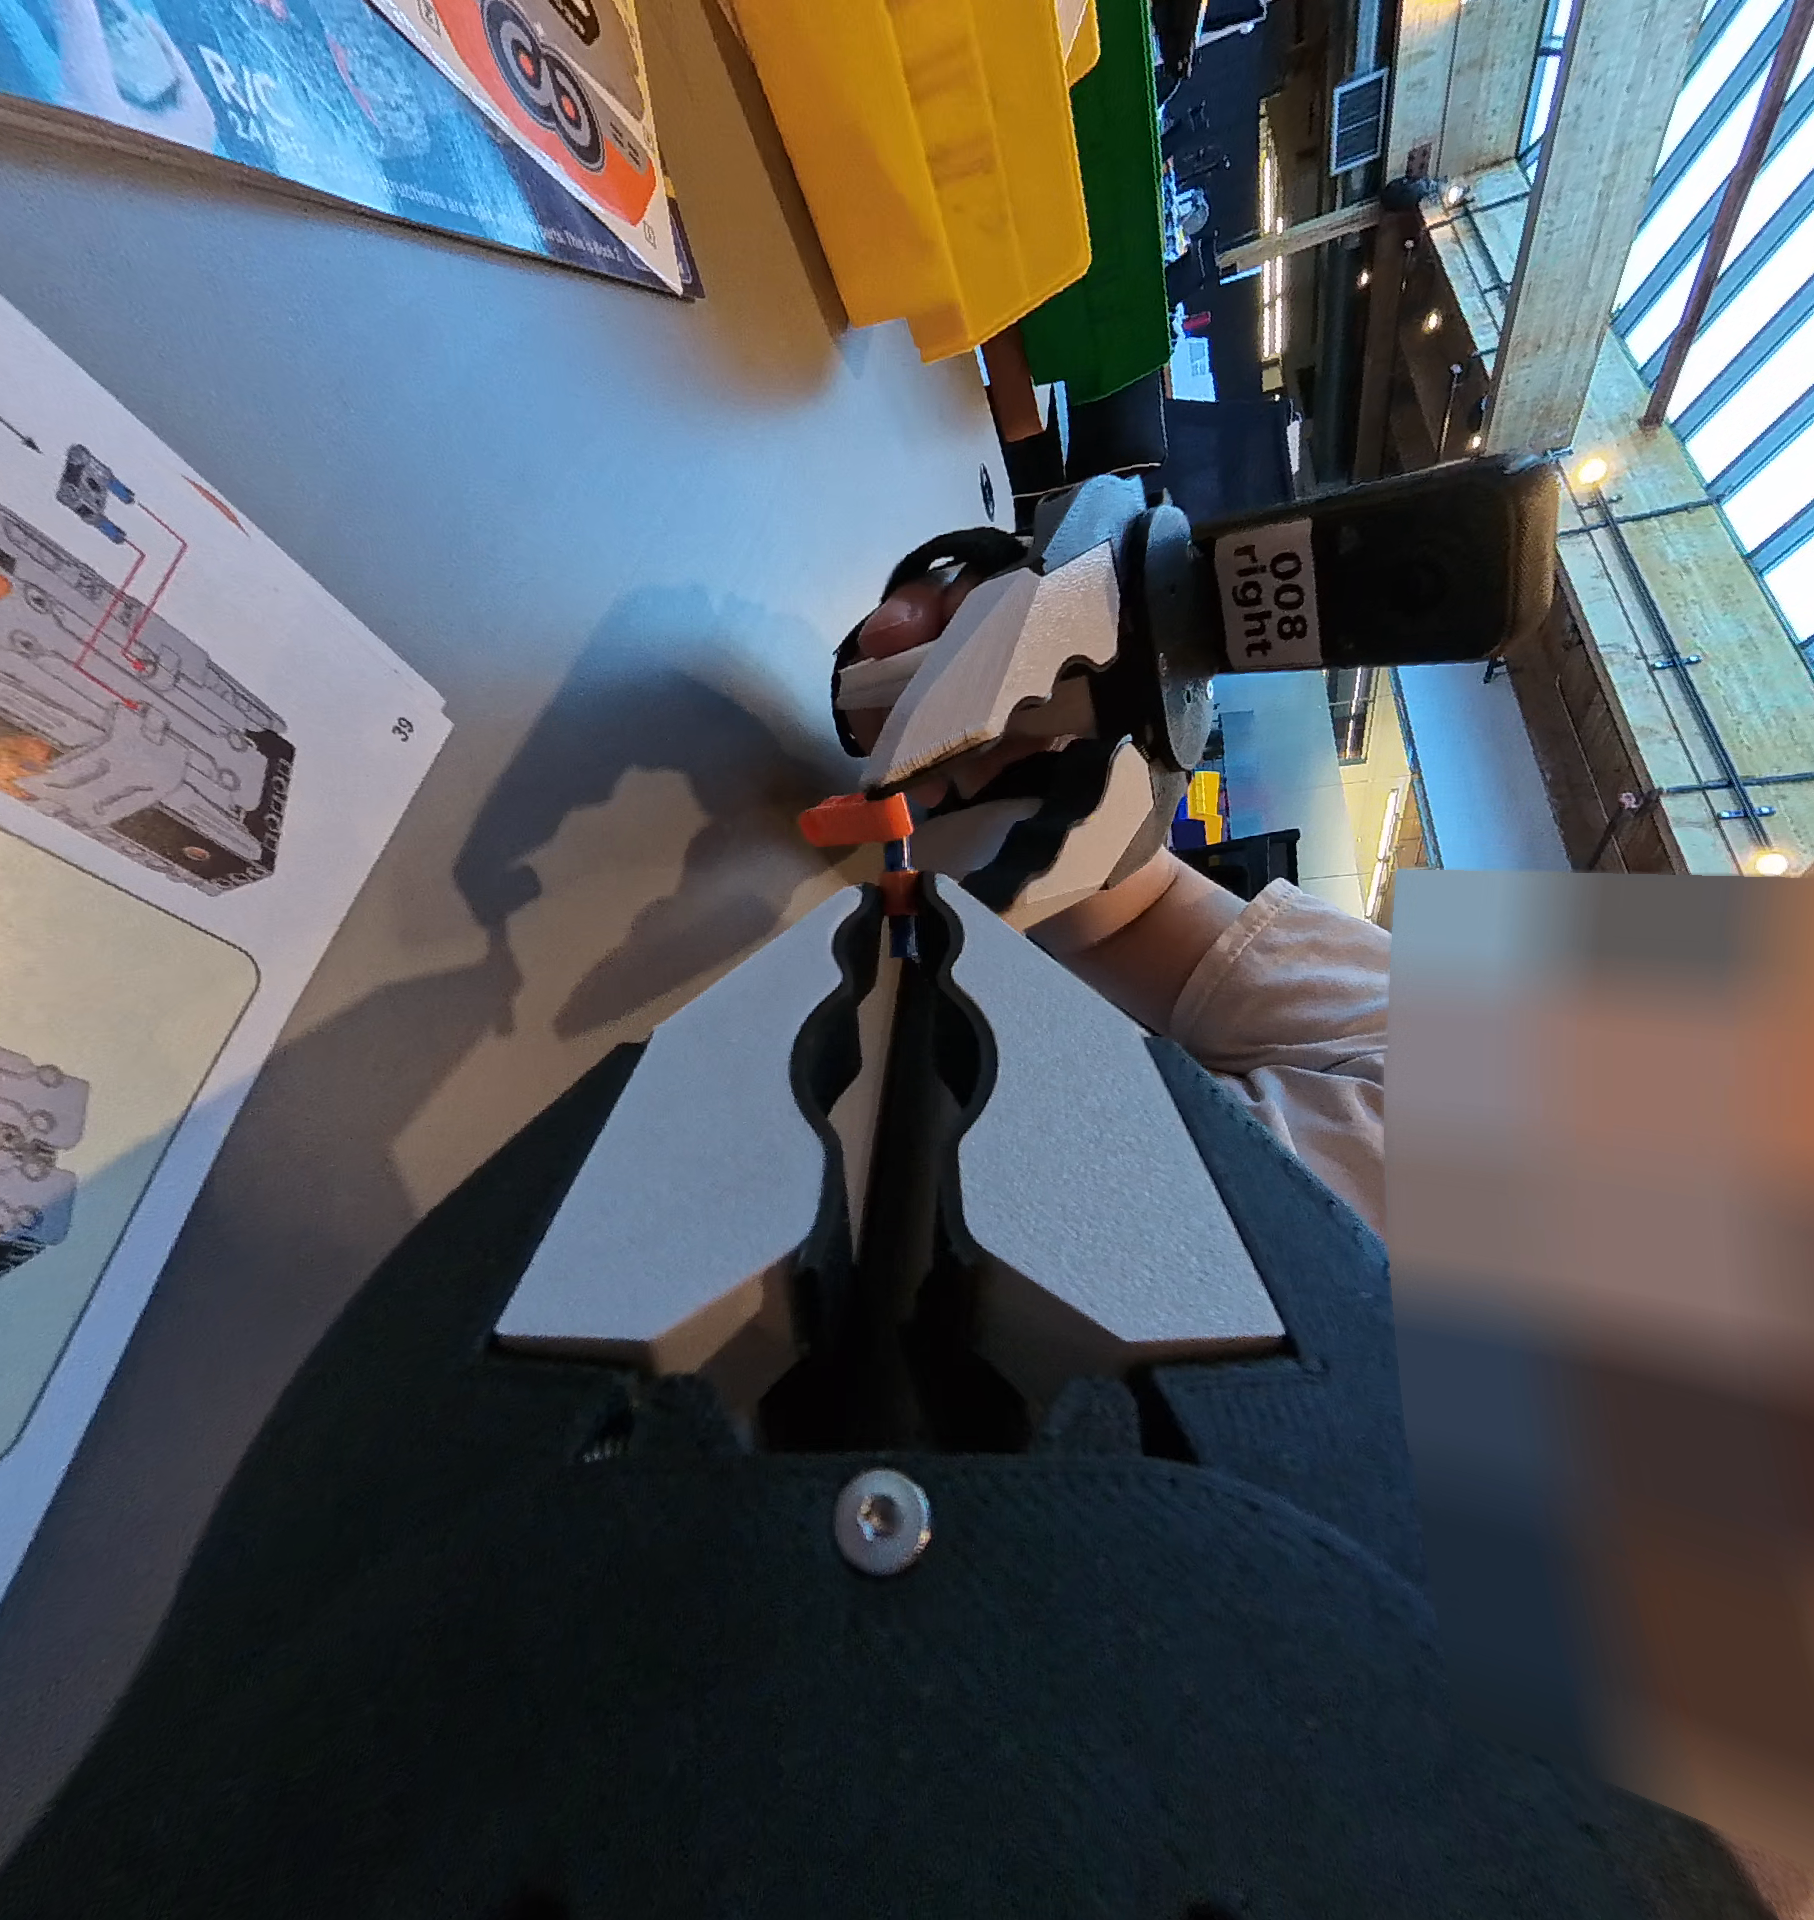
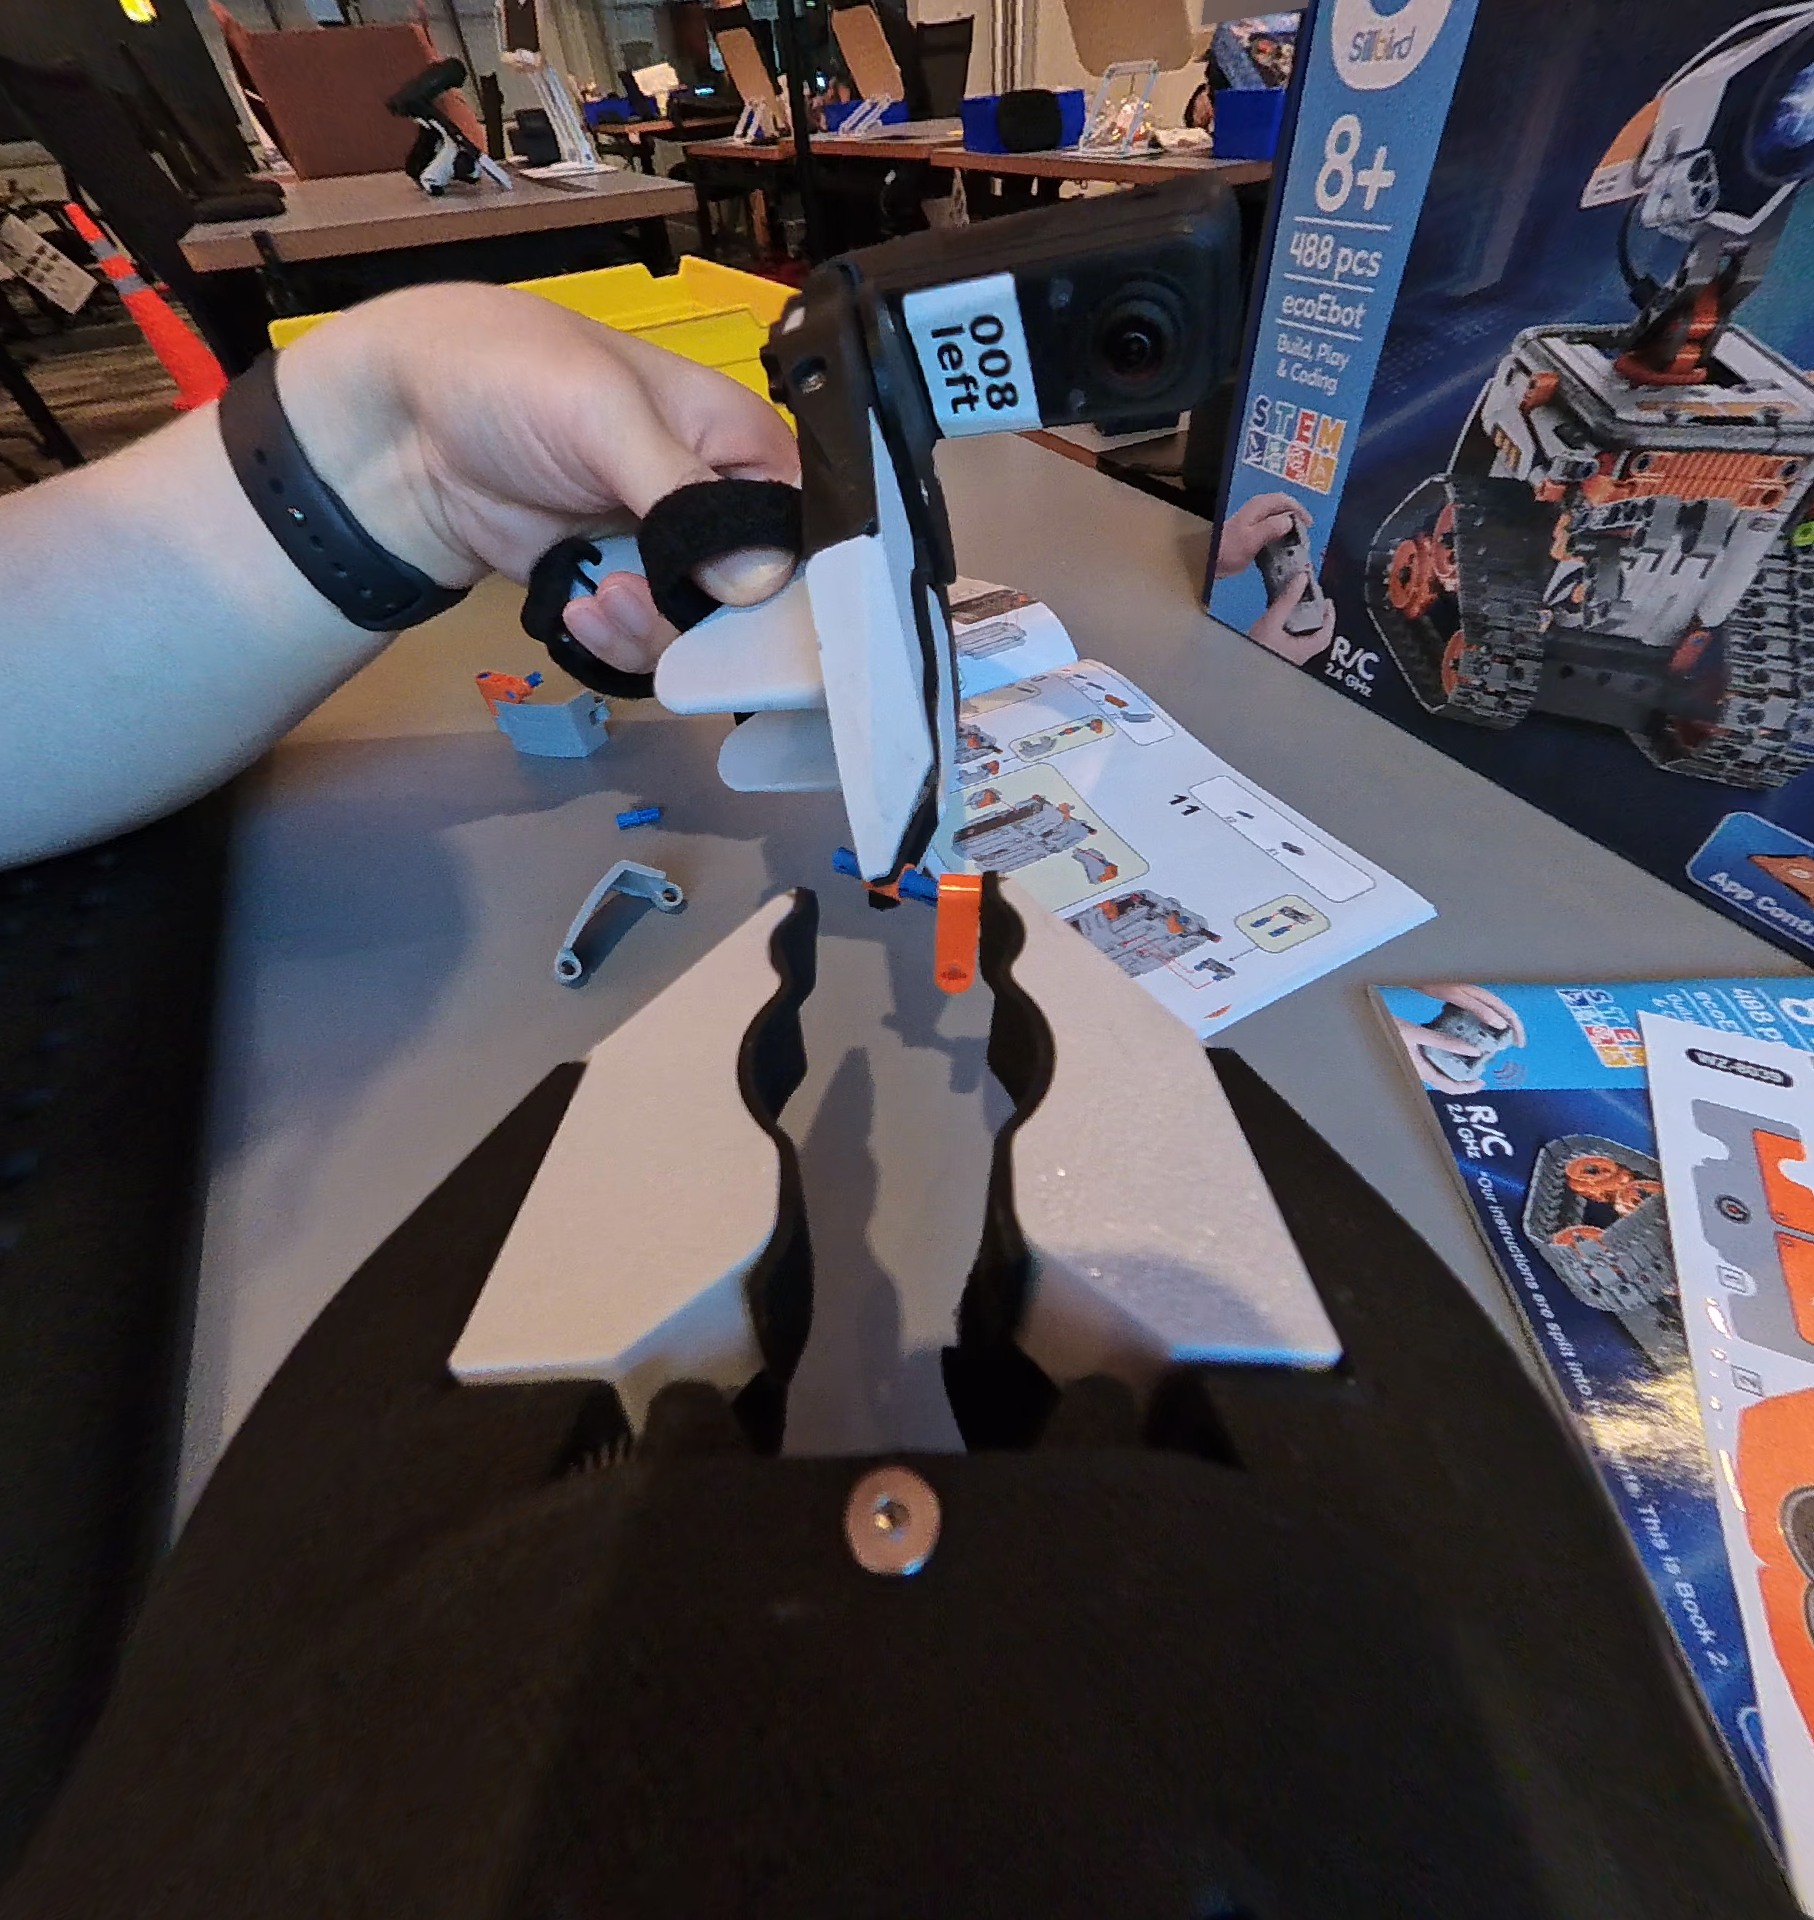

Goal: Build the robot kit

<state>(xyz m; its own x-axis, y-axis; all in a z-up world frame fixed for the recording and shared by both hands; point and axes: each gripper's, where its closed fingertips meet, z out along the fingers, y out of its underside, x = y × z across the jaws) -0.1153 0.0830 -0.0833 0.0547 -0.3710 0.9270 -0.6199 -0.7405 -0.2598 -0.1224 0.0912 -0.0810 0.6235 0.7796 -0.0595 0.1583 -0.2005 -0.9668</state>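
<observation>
My left gripper (image 1: 898, 896) is shut on a small orange-and-blue pin piece (image 1: 899, 902), held above the grey table (image 1: 487, 436). In the right wrist view it (image 2: 887, 875) points down, with blue pin ends (image 2: 919, 885) sticking out of its tips. An orange beam (image 2: 957, 930) hangs from that pin. My right gripper (image 2: 898, 900) is open, its jaws on either side of the beam, and the beam lies against its right finger (image 2: 1017, 935). In the left wrist view the right gripper (image 1: 901, 798) sits just beyond my left tips, at the beam (image 1: 854, 821).
On the table lie an open instruction booklet (image 2: 1173, 831), a grey curved part (image 2: 617, 920), a loose blue pin (image 2: 638, 818) and a grey-and-orange part (image 2: 544, 712). A toy box (image 2: 1609, 416) stands at the right, with a second booklet (image 2: 1547, 1195) and a sticker sheet (image 2: 1776, 1299) in front. Yellow bins (image 2: 674, 301) stand behind. Only a small space, under 4 cm, lies between the two pairs of fingers.
</observation>
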